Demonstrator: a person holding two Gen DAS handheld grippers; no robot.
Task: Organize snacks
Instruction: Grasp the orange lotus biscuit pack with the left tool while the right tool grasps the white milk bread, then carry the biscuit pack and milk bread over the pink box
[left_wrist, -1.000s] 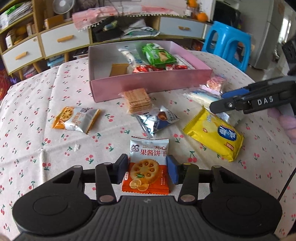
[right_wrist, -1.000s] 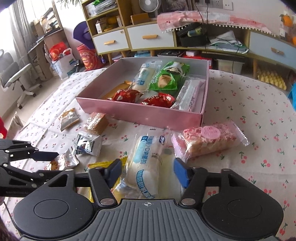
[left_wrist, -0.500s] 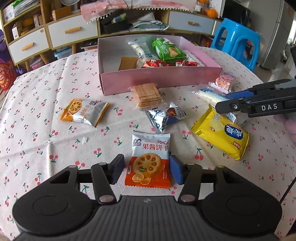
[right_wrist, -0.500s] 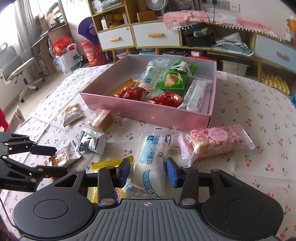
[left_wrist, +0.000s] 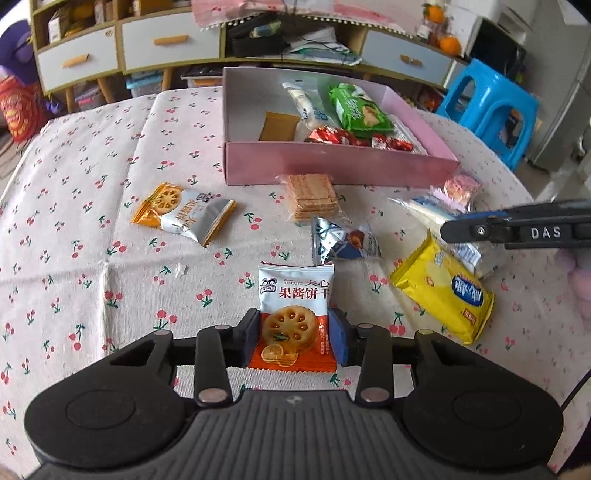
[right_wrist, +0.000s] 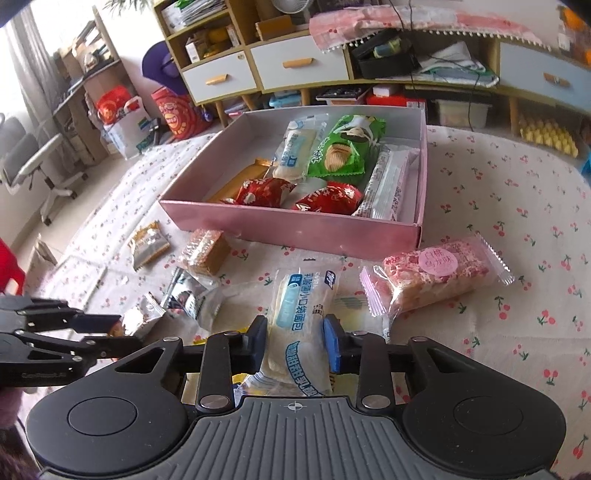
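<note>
My left gripper (left_wrist: 295, 338) is shut on a white and orange biscuit packet (left_wrist: 293, 317) and holds it above the cherry-print tablecloth. My right gripper (right_wrist: 295, 343) is shut on a long white and blue bread packet (right_wrist: 301, 325). The pink box (left_wrist: 332, 164) stands ahead at the far side and holds several snacks; it also shows in the right wrist view (right_wrist: 295, 229). Loose on the cloth are a second biscuit packet (left_wrist: 183, 214), a cracker stack (left_wrist: 312, 195), a silver packet (left_wrist: 343, 242), a yellow packet (left_wrist: 445, 293) and a pink rice bar (right_wrist: 436, 277).
A blue stool (left_wrist: 491, 107) stands past the table's far right edge. Low cabinets with drawers (right_wrist: 295, 70) run along the wall behind the table. An office chair (right_wrist: 29, 162) and red bags (right_wrist: 177, 114) stand on the floor to the left.
Both grippers have closed on their packets. The left one has risen with the biscuit packet, the right one has risen with the bread packet, and both views have drawn back from the table.
</note>
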